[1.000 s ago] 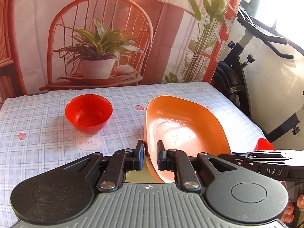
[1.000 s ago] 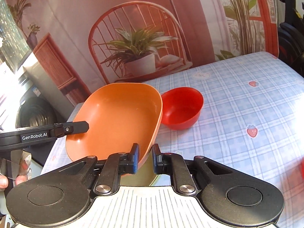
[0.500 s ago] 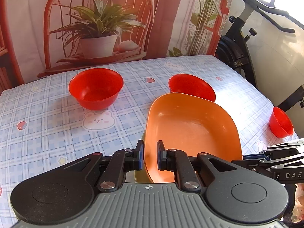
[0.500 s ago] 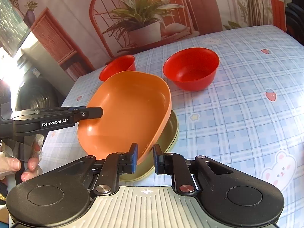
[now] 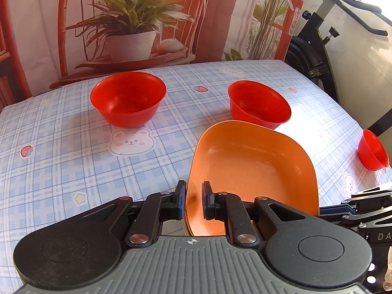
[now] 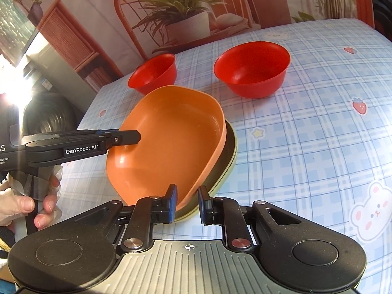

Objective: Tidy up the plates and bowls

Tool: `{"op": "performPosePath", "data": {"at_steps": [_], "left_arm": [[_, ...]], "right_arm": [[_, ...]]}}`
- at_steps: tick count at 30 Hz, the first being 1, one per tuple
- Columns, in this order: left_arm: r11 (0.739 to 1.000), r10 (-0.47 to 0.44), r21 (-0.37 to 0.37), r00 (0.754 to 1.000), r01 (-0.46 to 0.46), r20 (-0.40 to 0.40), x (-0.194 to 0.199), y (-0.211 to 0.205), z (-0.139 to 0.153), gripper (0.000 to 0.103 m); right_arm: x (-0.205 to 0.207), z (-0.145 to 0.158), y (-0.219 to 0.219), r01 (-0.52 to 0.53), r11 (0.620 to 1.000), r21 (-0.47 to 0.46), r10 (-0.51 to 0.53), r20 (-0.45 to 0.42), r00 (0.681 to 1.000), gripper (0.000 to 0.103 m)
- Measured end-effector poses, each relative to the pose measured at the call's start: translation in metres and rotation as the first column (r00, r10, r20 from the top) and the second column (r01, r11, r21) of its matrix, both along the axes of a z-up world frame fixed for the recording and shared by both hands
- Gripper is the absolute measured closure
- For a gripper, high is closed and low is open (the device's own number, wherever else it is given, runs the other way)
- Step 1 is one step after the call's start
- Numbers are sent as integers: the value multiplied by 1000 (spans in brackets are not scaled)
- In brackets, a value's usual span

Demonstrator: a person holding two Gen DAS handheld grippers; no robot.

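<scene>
An orange plate [image 5: 254, 171] rests on an olive-green plate [image 6: 227, 164] on the checked tablecloth. It also shows in the right wrist view [image 6: 171, 142]. My left gripper [image 5: 193, 202] is shut on the orange plate's left rim. My right gripper [image 6: 187, 204] straddles its opposite rim, and its jaws look slightly wider than before. Three red bowls stand apart on the table: one far left [image 5: 127, 98], one behind the plates [image 5: 259, 104], and a small one at the right edge [image 5: 372, 150].
The table [image 5: 61, 159] ends at the right near an exercise bike [image 5: 316, 56]. A printed backdrop with a plant and chair hangs behind the table. A dark round object [image 6: 49, 117] sits off the table's left side.
Both grippers lowered the orange plate from a tilted, raised pose onto the olive-green plate. The right gripper's jaws have widened slightly.
</scene>
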State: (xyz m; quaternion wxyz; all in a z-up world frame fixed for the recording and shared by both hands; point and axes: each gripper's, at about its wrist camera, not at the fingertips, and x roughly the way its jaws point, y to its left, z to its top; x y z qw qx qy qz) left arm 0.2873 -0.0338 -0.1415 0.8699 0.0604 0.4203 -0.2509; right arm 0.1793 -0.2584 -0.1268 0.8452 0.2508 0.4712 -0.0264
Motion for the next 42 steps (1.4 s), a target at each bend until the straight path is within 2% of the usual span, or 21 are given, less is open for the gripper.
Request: {"op": "performPosePath", "data": {"at_steps": [9,15,24,27,30,42], "left_arm": [[1000,8,24,1000,-7,-10,-1,-3,-6,89],[999,14,29,1000,-13,-15,1,-3,-7,89],[999,35,30,999,-34,-24,2,-3,-9,89],[999,37,29,999,-36,-24,3,-3,-9,89],[999,35,28,999,-34,-26,3,-3,-10,89],[999,37,26,999,-36,-32,4,-3,-12,87]], "right_arm": [[0,0,0,2,1000,-1,-2,1,1000,86],[-2,-1,-6,10,1000,10,-10,-5,1000,81],[0,1,-30,96,995,-10,-95,32,995,81],[1,-1,-34,113,994,-7,-112,46,993,83],[1,-6,-34,102,995,21,-103,51,993,92],[1,-10,-32,102,995,16,-103,44,994,91]]}}
